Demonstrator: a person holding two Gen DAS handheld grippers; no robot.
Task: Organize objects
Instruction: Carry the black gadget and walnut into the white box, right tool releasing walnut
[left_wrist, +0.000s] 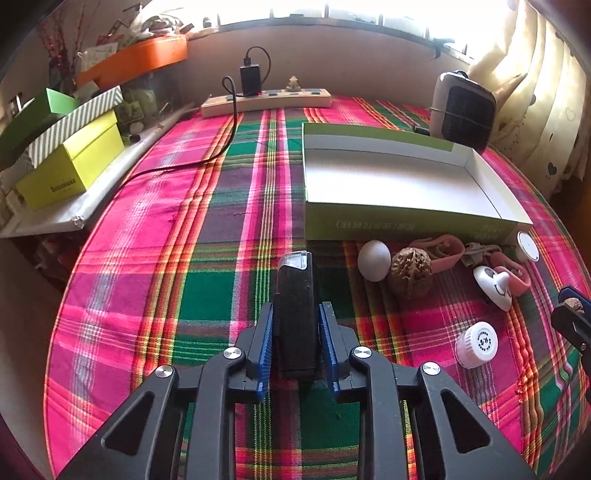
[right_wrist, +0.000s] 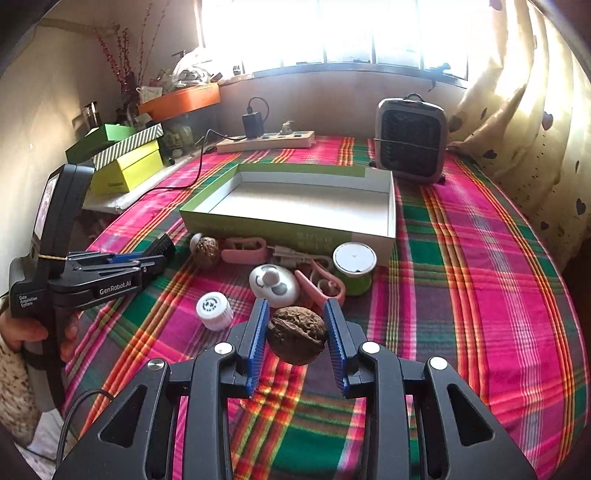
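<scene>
On a table spread with a pink, green and purple plaid cloth (left_wrist: 184, 236), the left gripper (left_wrist: 295, 332) is clamped on a black rectangular object with a clear cap (left_wrist: 295, 317), its blue pads pressing both long sides while the capped end points toward the far edge. Just right of it, a white egg-shaped ball (left_wrist: 373, 260) touches a walnut (left_wrist: 410, 271), and both lie against the near wall of an open green box with a white interior (left_wrist: 406, 221). Along that same wall trail pink straps (left_wrist: 443, 249), a white oval toy with a printed face (left_wrist: 493, 287) and, at the box's right corner, a green spool with a white top (right_wrist: 354, 267). Nearer and apart from the cluster, a small white ribbed cap (left_wrist: 476, 344) lies on the cloth. Over the near part of the table, the right gripper (right_wrist: 297, 339) holds a second walnut (right_wrist: 296, 339) squeezed between its blue pads, lifted clear of the cloth. At the far edge sit a power strip (left_wrist: 266, 101) with a black charger (left_wrist: 250, 78) plugged in, and a small dark-grilled heater (left_wrist: 463, 110) at far right. Stacked yellow-green boxes (left_wrist: 70, 166) stand off the table at left.
</scene>
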